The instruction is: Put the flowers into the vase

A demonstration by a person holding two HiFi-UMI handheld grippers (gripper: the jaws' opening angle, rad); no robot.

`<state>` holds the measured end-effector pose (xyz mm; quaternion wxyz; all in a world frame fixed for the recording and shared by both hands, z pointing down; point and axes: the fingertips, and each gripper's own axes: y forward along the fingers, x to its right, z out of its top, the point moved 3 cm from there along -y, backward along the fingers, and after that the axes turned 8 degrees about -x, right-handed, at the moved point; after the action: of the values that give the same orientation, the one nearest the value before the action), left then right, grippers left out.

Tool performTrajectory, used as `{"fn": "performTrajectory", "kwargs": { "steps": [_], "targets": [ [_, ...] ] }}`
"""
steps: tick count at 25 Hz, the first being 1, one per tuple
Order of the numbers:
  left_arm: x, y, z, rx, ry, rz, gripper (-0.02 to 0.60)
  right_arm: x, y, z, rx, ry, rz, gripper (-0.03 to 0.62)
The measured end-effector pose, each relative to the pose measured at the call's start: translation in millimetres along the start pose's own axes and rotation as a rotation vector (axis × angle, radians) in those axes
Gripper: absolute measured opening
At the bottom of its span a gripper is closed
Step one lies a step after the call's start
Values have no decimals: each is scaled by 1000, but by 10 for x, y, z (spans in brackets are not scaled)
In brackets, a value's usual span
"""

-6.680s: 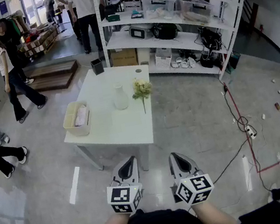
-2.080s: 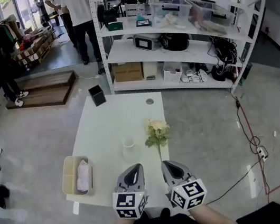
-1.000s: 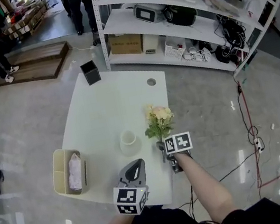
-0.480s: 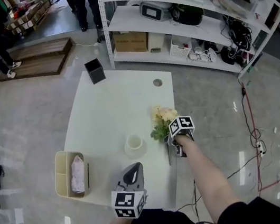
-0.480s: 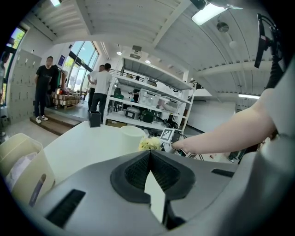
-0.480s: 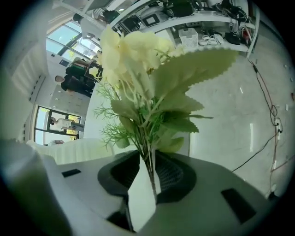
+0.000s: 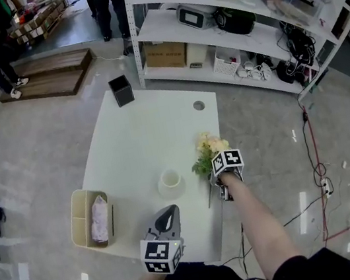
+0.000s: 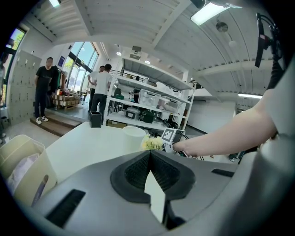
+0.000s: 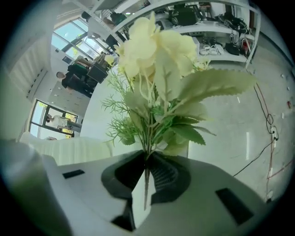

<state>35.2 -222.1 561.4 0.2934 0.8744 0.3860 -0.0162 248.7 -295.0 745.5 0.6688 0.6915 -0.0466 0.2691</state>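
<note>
Between tray [image 7: 75, 210] and flowers [image 7: 207, 149] sits the vase [image 7: 170, 183]; right claw [image 9: 146, 160] just clamped these, left claw [image 8: 150, 156] closed.

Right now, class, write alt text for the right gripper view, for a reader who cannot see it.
The right gripper, its jaws just closed, pinches the stems of pale yellow flowers with green leaves that fill the view. A white table lies behind.

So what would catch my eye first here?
The bunch of cream flowers at the white table's right edge, its stems pinched between the right hand-held gripper's jaws, which have just been closing. Left of them in the head view stands a white vase.
</note>
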Motion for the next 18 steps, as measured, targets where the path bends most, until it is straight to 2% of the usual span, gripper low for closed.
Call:
{"fn": "performTrajectory", "kwargs": {
  "steps": [7, 14, 18],
  "targets": [
    [56, -66, 94, 30, 28, -2, 5, -139, -471, 120, 302, -72, -33, 37],
    [145, -159, 262, 79, 66, -5, 5, -597, -1262, -35, 622, -296, -77, 37],
    [216, -213, 371, 107, 83, -8, 5, -837, -1704, -321, 850, -458, -159, 37]
  ]
}}
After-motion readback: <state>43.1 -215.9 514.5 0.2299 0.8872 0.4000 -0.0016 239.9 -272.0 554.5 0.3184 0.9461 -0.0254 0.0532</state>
